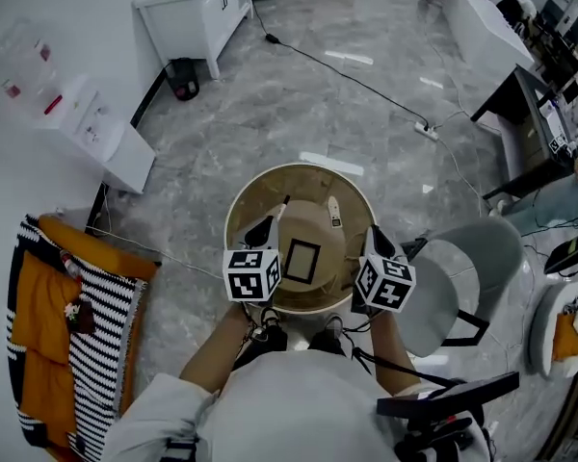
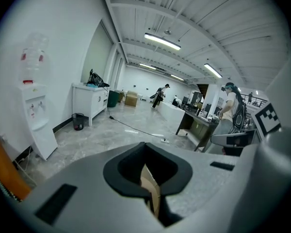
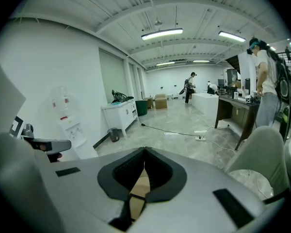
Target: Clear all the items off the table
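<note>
In the head view a tan box (image 1: 303, 250) with a dark-framed rectangle on its top sits over a round tan surface with a pale rim (image 1: 299, 173). I cannot tell whether that round thing is a table or a container. My left gripper (image 1: 277, 215) is at the box's left side and my right gripper (image 1: 335, 215) at its right. In the left gripper view the left gripper (image 2: 146, 166) is shut on a thin tan edge (image 2: 151, 191). In the right gripper view the right gripper (image 3: 144, 164) is likewise shut on a tan edge (image 3: 138, 194).
A grey chair (image 1: 467, 277) stands close on the right. An orange and striped cloth (image 1: 67, 345) lies at the left. A water dispenser (image 1: 101, 133) and a white cabinet (image 1: 197, 8) line the wall. A cable (image 1: 347, 75) crosses the marble floor. A person (image 3: 266, 81) stands by desks.
</note>
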